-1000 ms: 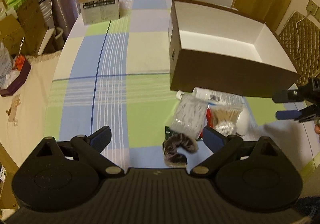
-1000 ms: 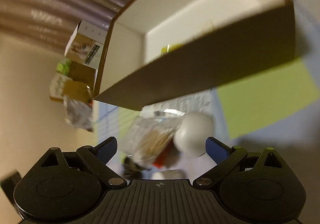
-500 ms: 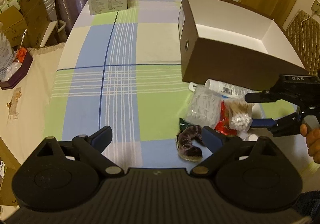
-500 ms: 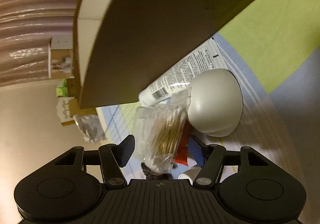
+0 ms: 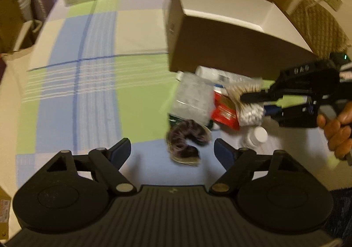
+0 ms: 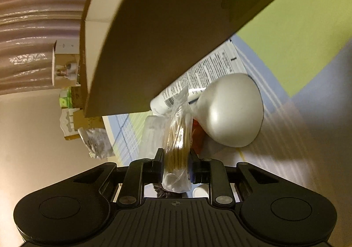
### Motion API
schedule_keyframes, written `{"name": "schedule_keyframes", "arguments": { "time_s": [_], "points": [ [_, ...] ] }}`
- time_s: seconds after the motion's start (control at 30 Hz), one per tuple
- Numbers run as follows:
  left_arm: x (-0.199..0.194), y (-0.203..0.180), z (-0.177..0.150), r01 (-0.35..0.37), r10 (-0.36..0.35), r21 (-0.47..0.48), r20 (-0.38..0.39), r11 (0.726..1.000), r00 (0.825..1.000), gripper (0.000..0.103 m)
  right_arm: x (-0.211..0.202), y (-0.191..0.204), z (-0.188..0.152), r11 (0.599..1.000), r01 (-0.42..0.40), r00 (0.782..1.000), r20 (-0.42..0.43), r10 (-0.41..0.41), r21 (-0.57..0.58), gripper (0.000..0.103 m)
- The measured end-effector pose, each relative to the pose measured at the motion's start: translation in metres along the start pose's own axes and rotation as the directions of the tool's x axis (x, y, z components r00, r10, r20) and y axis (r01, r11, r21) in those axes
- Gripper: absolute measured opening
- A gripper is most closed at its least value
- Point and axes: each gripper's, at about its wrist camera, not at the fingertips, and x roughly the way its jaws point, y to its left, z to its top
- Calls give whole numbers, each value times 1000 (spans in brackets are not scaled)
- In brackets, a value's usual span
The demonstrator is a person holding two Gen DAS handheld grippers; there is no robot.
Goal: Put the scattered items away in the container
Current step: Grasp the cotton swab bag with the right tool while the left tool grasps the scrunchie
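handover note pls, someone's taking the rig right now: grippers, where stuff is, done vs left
Right hand-held gripper: shut on the bag of cotton swabs, low beside the brown box, not yet lifted over its wall.
Left hand-held gripper: open, holding nothing, just short of the dark scrunchie.
Pile in front of the box: white tube, white rounded item, clear packet, red packet, small white bottle.
Done: swabs grasped. No items seen in the visible part of the box.
Left: drop swabs in, then everything else.

brown cardboard box (image 5: 231,44), white inside; blue-green-cream plaid tablecloth (image 5: 94,53) under it; red packet (image 5: 224,112), dark purple fuzzy scrunchie (image 5: 184,139) beside box.
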Motion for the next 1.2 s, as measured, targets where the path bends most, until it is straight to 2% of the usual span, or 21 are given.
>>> {"name": "schedule_keyframes", "arguments": {
  "time_s": [0.13,0.2,0.33,0.4,0.5,0.57,0.73,0.9,1.07,1.2],
  "points": [
    [22,-7,-4,25,-25,18,-20,1000,999,76,-8,6,-3,999,-16,1000,20,17,-28,24],
    [34,-7,-6,23,-23,12,-38,1000,999,65,-13,8,-4,999,-16,999,30,18,-48,24],
    [51,-5,-5,29,-30,-9,-52,1000,998,50,-20,8,-6,999,-16,999,50,19,-51,24],
    [53,-6,-5,30,-30,-2,-46,1000,999,32,-26,8,-7,998,-2,998,61,6,-64,24],
    [50,-5,-4,37,-36,20,-56,999,998,22,-34,9,-7,996,17,997,77,-10,-93,24],
    [43,-3,-3,62,-61,15,-62,998,996,20,-39,10,-7,993,31,996,92,-20,-117,24],
    [17,-1,-9,38,-34,62,-56,997,998,19,-45,14,-9,984,61,991,125,-40,-168,24],
    [-12,-2,-6,24,-24,87,1,996,1000,19,-60,18,-11,968,94,987,152,-59,-233,24],
    [-34,-11,11,11,-20,120,75,993,997,19,-73,31,-15,913,186,974,194,-121,-364,25],
    [-45,-23,27,19,-37,152,120,988,992,19,-84,42,-21,863,227,963,238,-129,-451,25]
  ]
}}
